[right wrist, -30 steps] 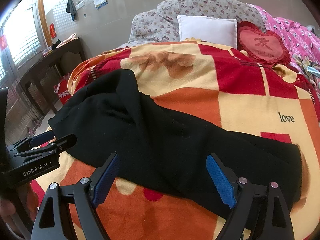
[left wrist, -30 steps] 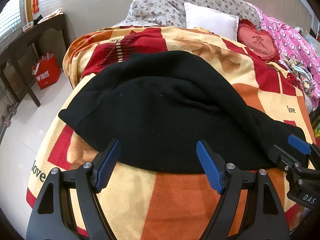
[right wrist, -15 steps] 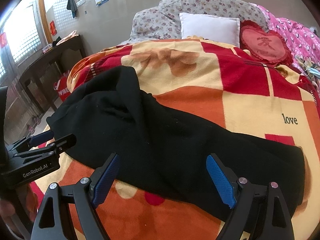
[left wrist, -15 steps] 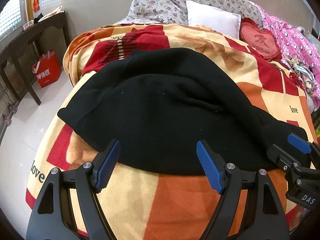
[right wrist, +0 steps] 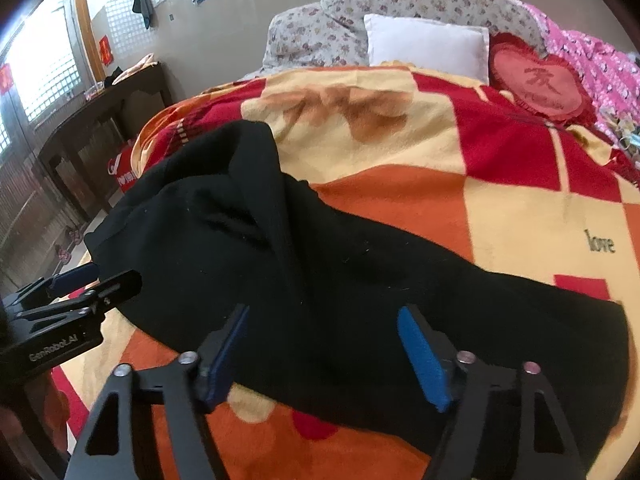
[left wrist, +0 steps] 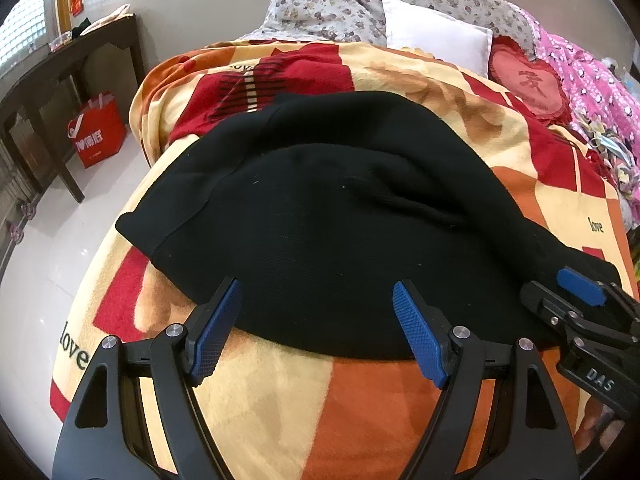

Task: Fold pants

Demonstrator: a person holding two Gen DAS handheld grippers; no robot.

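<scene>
Between our spread left gripper [left wrist: 316, 326] and equally spread right gripper [right wrist: 324, 354], neither holding anything, lie the black pants [left wrist: 332, 224], doubled lengthwise across the bed blanket [left wrist: 280, 392]. We judge one fold done, crosswise folds remaining.

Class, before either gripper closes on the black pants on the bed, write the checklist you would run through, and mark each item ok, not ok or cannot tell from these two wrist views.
1. Left gripper open, nothing between its pads: ok.
2. Right gripper open, nothing held: ok.
3. Both grippers near the near edge of the black pants: ok.
4. Pants lying flat and smooth: not ok; a crease shows in the middle and one part is folded over on the left.
5. Which end is the waistband: cannot tell.
6. Bare blanket beyond the pants to fold onto: ok.
</scene>
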